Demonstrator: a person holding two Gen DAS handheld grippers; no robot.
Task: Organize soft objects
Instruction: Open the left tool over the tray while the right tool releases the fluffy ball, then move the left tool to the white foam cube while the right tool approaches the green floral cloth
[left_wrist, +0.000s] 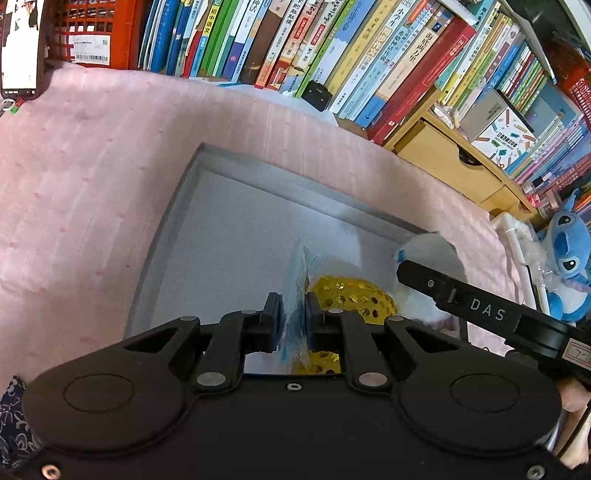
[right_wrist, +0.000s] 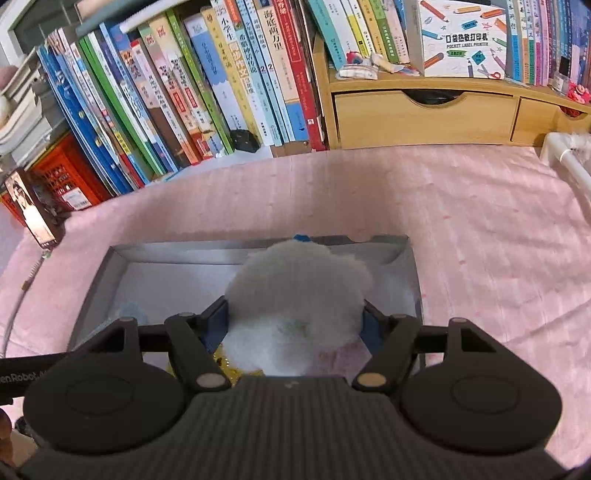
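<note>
We see the left gripper (left_wrist: 293, 319) pinched tight on a thin clear plastic packet (left_wrist: 297, 295) with blue print, held above the grey tray (left_wrist: 177, 206). Inside the tray, just right of the packet, lies a yellow perforated ball (left_wrist: 354, 299). Touching the tray's right rim, a white fluffy toy (left_wrist: 436, 254) sits partly behind the right gripper (left_wrist: 402, 267).

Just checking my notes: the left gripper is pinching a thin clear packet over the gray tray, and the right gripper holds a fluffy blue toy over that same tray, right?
Not quite. The fluffy toy in the right gripper is white, not blue, as the right wrist view shows. The rest holds: the left gripper pinches the thin clear packet over the gray tray.
</note>
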